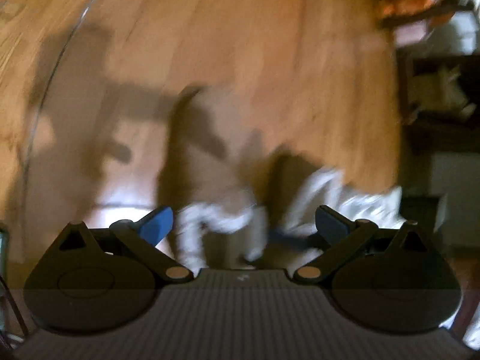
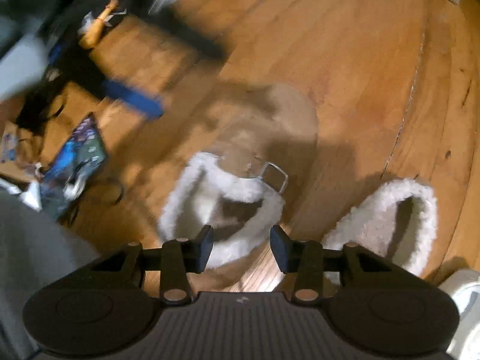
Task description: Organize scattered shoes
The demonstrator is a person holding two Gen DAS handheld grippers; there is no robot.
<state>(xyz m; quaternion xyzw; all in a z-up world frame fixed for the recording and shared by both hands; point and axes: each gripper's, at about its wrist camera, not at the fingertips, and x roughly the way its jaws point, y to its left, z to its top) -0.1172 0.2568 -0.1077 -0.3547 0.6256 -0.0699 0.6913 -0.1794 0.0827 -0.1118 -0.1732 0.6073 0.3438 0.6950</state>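
White fleece trim is showing on the near slipper (image 1: 222,225), which is lying on the wooden floor (image 1: 240,60) in the left wrist view, right between the blue pads of the left hand-held gripper (image 1: 244,225). That gripper is standing wide open with nothing held; its pads are flanking the blurred slipper without pressing on it, as far as the smear allows me to tell. A second white shape, probably the other slipper (image 1: 345,192), is lying just to the right and a little farther off. Dark shelving (image 1: 435,105) is filling the far right edge.

In the right wrist view, the right hand-held gripper (image 2: 241,249) is pointing steeply down at a tan slipper with a fleece collar (image 2: 228,192), toe pointing away. Its jaws are standing partly open, and the near heel rim of the collar is sitting in the gap between the pads; I cannot tell whether they are touching it yet, and nothing looks lifted. A matching slipper (image 2: 390,216) is lying just to the right, apart from the first. Clutter, including a printed bag (image 2: 78,156), is lying at the far left, where the left hand-held gripper's blue pad (image 2: 135,99) is also crossing.

Judging from this, the pick-up step is under way, with each gripper approaching a slipper. The next move is calling for closing on the heel rims firmly enough that the soft fleece does not slip, then lifting the pair together.
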